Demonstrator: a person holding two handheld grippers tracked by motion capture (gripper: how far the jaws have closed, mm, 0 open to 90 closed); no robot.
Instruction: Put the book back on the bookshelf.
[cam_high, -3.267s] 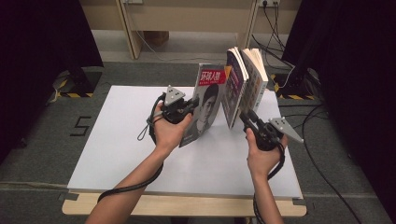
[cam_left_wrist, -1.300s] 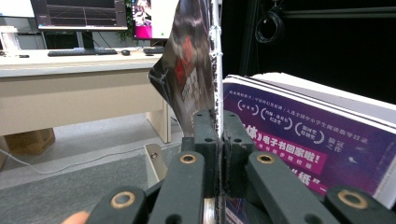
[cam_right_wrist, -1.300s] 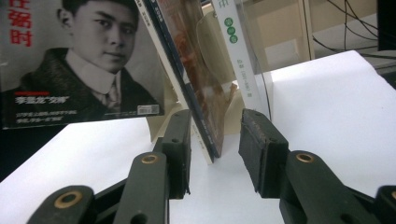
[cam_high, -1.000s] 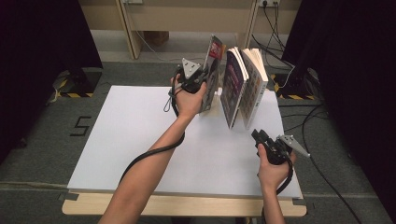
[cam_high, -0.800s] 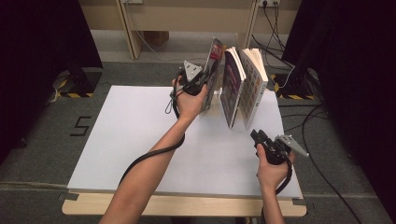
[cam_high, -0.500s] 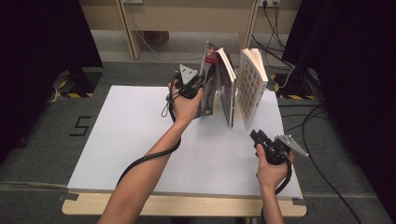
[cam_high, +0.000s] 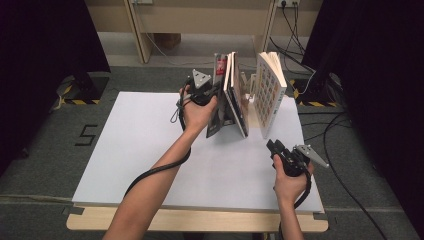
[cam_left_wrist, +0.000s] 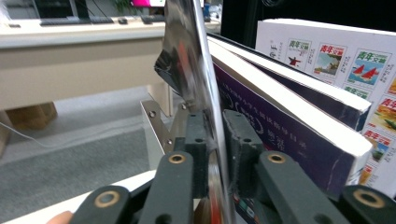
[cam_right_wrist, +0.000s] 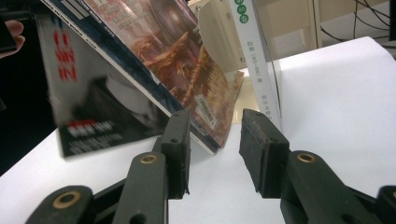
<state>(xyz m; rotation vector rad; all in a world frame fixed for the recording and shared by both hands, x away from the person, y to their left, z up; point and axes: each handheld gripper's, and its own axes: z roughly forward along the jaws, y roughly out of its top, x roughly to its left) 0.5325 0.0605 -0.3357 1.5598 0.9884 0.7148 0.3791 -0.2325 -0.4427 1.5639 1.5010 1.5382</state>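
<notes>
A glossy magazine (cam_high: 218, 117) stands nearly upright at the back of the table, leaning against two thicker books (cam_high: 235, 100). My left gripper (cam_high: 215, 91) is at its upper edge. In the left gripper view the magazine (cam_left_wrist: 187, 56) runs between the pads of the left gripper (cam_left_wrist: 215, 135). The jaws have just been opening and a small gap shows beside the thin pages. A white book with a picture-grid cover (cam_high: 270, 95) stands apart to the right. My right gripper (cam_high: 272, 146) rests near the table's front right, open and holding nothing, pointing at the books (cam_right_wrist: 187, 70).
A metal bookend (cam_left_wrist: 156, 126) stands behind the books at the white table's (cam_high: 140, 145) far edge. Cables lie on the floor at the right (cam_high: 340, 130). A wooden desk leg (cam_high: 137, 30) rises beyond the table.
The left hand carried the magazine from mid-table to the back and stood it against the leaning books. The white book swung apart to the right. The right hand drew back to the front right.
</notes>
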